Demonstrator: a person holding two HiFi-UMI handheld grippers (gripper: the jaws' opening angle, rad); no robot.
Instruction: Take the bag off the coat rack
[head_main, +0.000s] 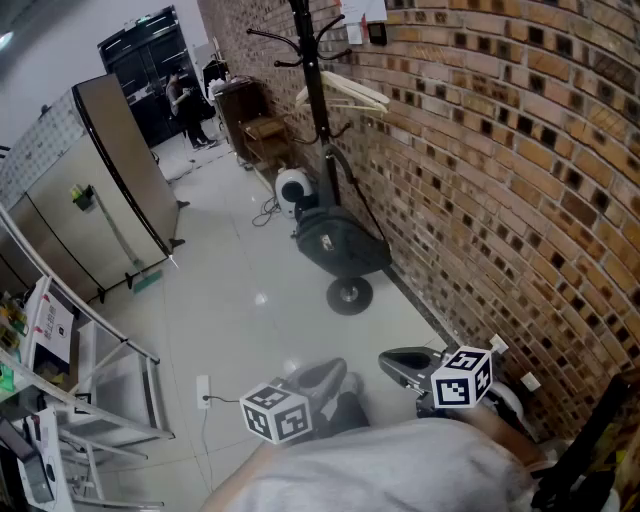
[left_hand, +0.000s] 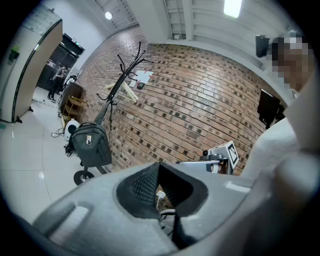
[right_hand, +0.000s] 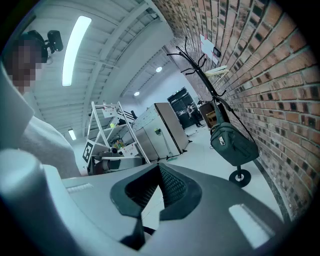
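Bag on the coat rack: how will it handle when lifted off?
Likely floppy: the bag looks like fabric and bulges low, so it should sag and swing. Probably moderately heavy, since its strap hangs taut. The coat rack is a slim pole on a small base, so a sideways tug may tip it.

left tool (left_hand: 159, 165) — jaws together | right tool (right_hand: 160, 166) — jaws together | both near level

Head cam: high, pitched steeply down at the floor (head_main: 250, 300), coat rack (head_main: 312, 80) well ahead. Left gripper cam: low, near level, faces the brick wall (head_main: 500, 150), rack far off at left. Right gripper cam: looks along the wall, rack at right. All three share rack, bag (head_main: 340, 245) and wall.
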